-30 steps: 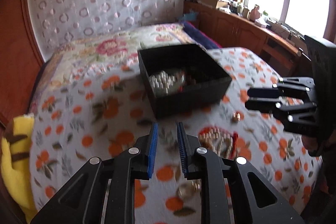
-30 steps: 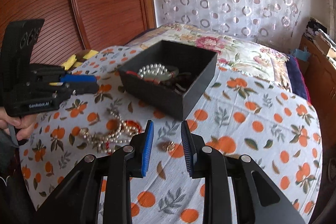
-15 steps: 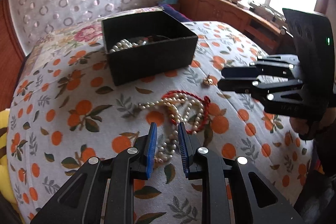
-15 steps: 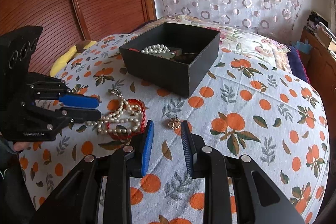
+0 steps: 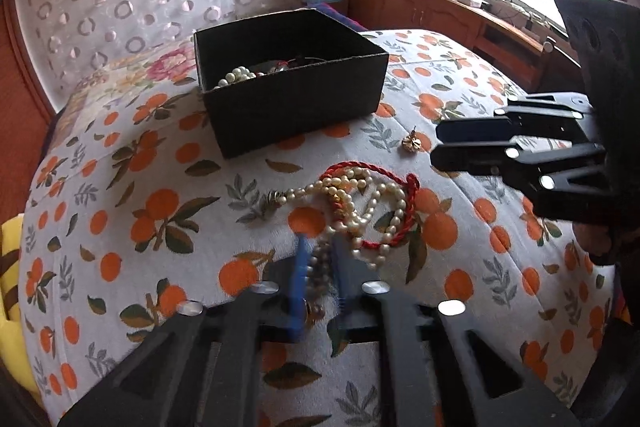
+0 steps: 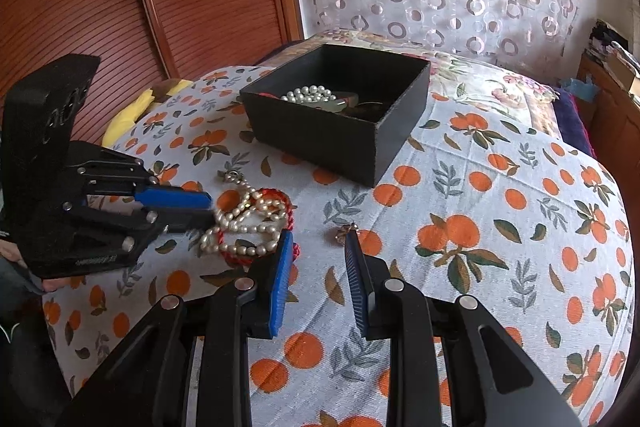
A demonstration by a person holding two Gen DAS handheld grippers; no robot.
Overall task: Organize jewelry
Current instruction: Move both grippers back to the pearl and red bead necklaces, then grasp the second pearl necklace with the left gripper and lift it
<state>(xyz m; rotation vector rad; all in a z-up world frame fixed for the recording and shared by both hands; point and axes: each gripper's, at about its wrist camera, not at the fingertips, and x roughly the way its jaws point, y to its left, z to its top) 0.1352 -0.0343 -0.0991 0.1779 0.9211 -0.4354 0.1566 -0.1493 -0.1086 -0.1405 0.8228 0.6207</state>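
The left gripper [image 5: 320, 267] has been lowered since the earlier frame, its fingers straddling the white pearl strand [image 5: 360, 211] tangled with a red cord before the black box [image 6: 336, 131], while only the right view shows the right gripper [image 6: 316, 263] spread beside the small gold earring [image 6: 346, 231].

L gripper [image 5: 320, 267] has dropped fwd onto the jewelry pile since 0.5 s ago; its fingers, then short of the pearl necklace [image 5: 352, 211], now straddle the strand's near end, blurred w/ motion. Jaw gap slightly wider than before. R gripper [image 6: 318, 251] has opened up & moved closer to the gold earring [image 6: 346, 231], which now sits just past its tips
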